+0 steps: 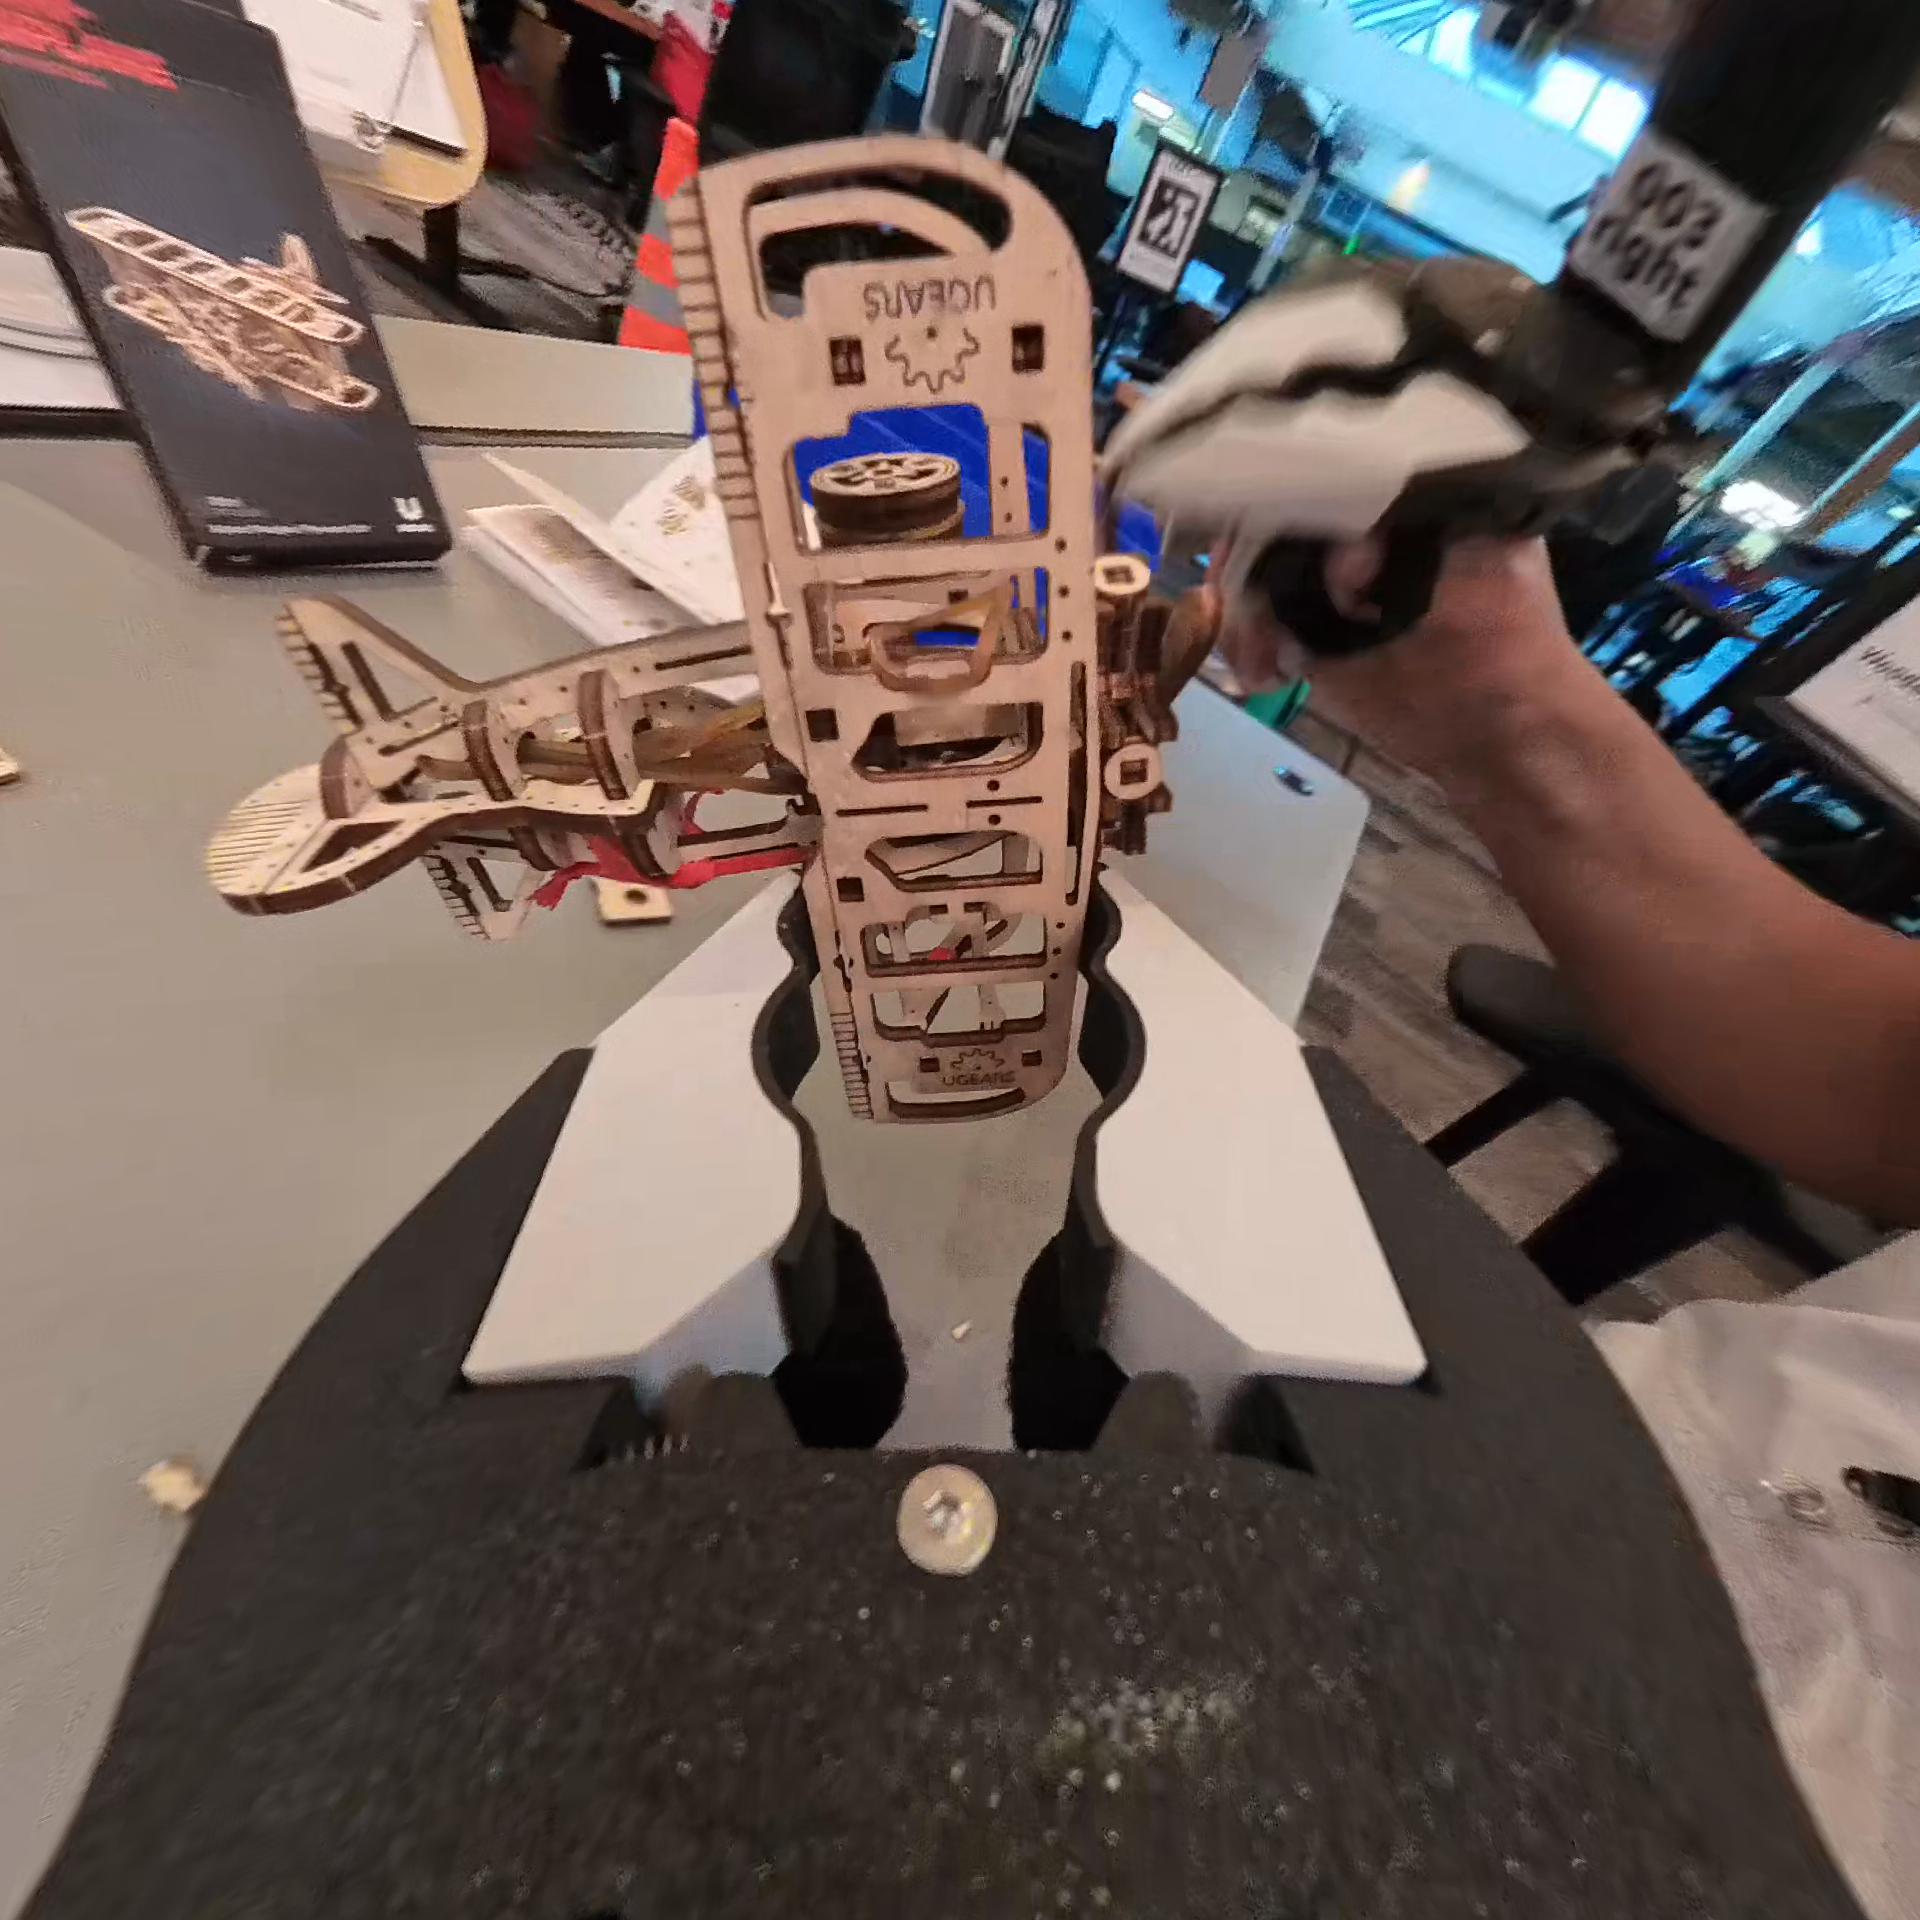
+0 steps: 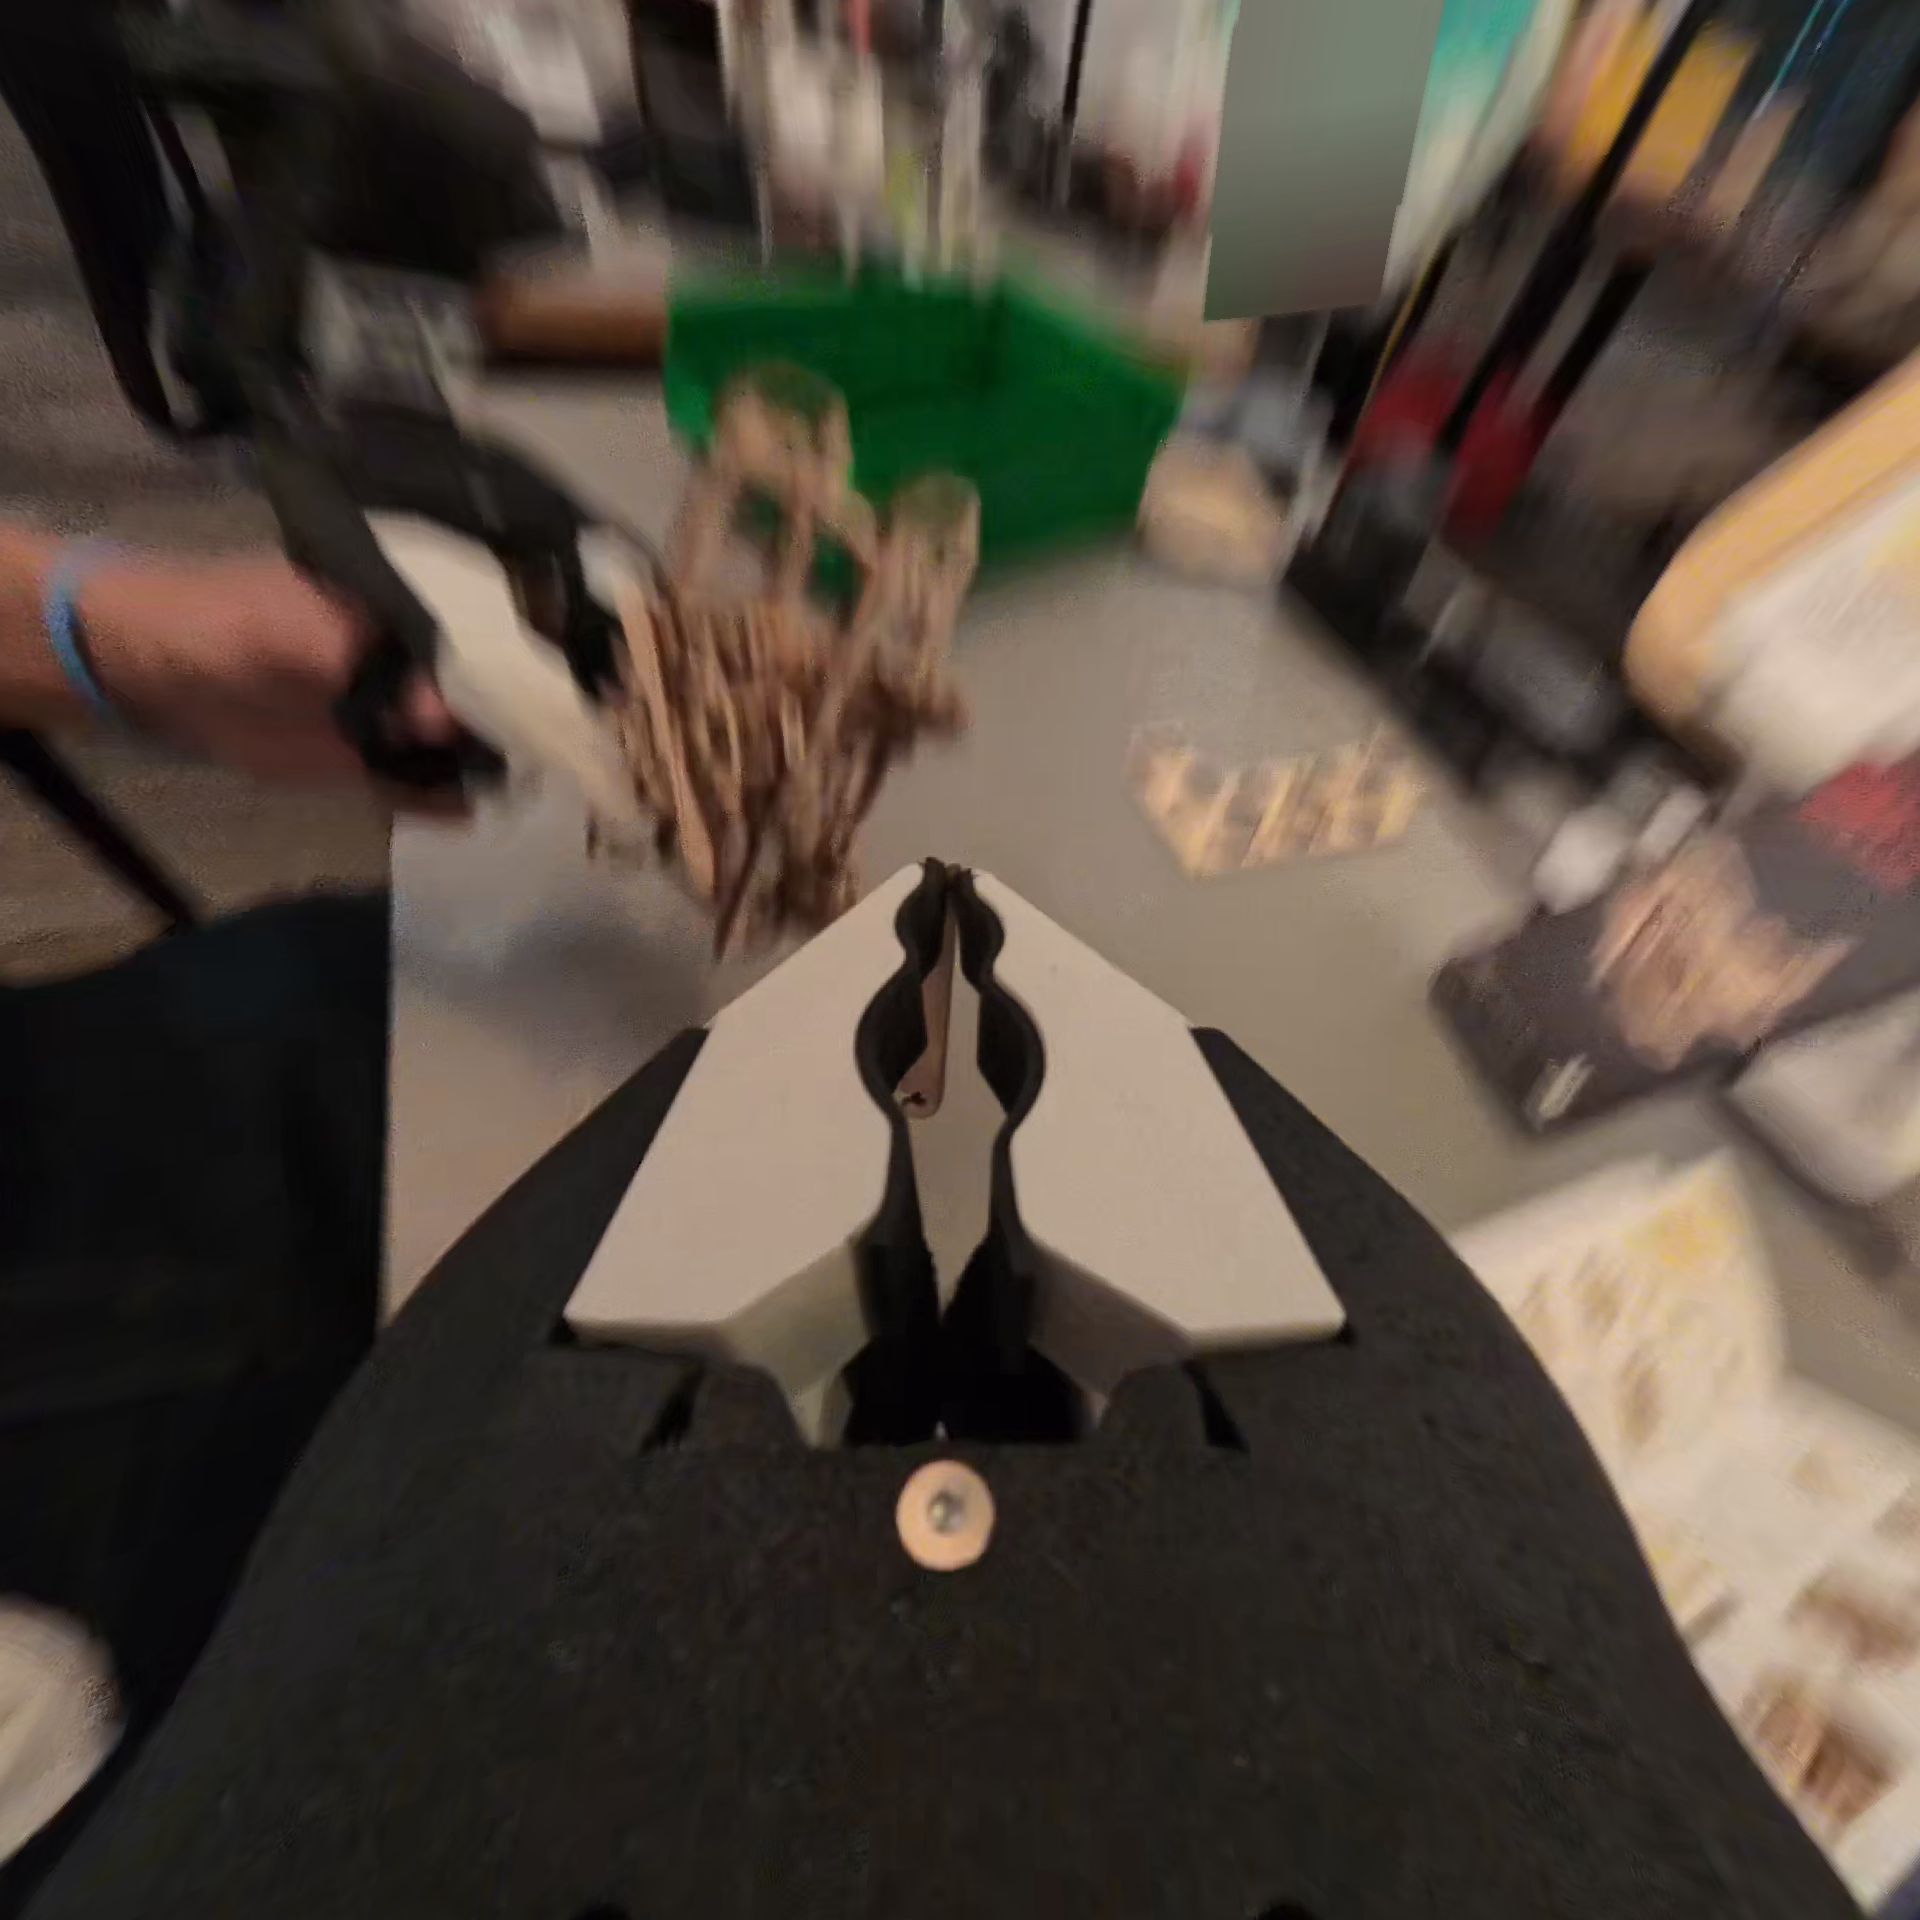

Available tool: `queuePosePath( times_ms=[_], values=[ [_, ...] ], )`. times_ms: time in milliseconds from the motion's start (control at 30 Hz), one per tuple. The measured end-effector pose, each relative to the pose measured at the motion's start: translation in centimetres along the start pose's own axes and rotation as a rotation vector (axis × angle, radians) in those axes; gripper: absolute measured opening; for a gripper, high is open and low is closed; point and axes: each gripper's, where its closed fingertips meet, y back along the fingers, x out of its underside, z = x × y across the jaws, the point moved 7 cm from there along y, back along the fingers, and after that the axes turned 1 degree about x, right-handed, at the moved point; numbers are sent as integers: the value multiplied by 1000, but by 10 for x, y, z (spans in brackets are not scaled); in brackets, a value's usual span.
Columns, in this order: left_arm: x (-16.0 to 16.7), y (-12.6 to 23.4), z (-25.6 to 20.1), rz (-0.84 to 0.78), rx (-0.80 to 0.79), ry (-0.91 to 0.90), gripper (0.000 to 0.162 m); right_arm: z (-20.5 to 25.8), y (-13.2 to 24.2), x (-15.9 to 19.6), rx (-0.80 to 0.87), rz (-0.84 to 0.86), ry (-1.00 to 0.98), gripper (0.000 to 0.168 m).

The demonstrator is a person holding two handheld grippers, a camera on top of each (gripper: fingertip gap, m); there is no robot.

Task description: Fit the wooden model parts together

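The wooden plane model (image 1: 790,727) looks mostly built and hangs above the counter (image 1: 208,1039), its wing pinched in the left tongs (image 1: 940,977), while the right tongs (image 2: 948,883), nearly closed, clamp 1 small wooden piece (image 2: 935,1049) not yet fitted.

Wooden biplane model (image 1: 831,727) held wing-upright above table; thin flat wooden part (image 2: 935,1029) pinched edge-on.

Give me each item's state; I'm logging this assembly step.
Wooden plane model: held off the table, wing upright.
Left gripper: shut on the wing's lower end.
Right gripper: shut on a thin wooden piece.
Instruction booklet: lying open.
Kit box: lying flat.
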Motion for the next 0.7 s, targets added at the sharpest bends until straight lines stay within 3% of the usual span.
queuePosePath(
  times_ms=[100,200,300,367,500,567,700],
  values=[
    [1,-3,-6,-4,38,-8,46,8,7,-56,95,-315,138,0],
    [4,-6,-9,25,28,-46,46,16,-2,-67,7,-346,99,0],
    [4,-6,-10,35,9,-79,46,8,-2,-49,-31,-316,-79,1],
    [3,-4,-8,31,-28,-102,46,-3,-1,-18,-29,-186,-191,0],
    [6,0,4,90,-186,-225,46,3,-14,89,-137,436,-368,0],
    [9,-2,6,119,-199,-249,46,16,-19,116,-221,508,-412,1],
    [8,-3,5,75,-100,-99,46,22,-26,138,-248,618,-382,1]
  ],
)
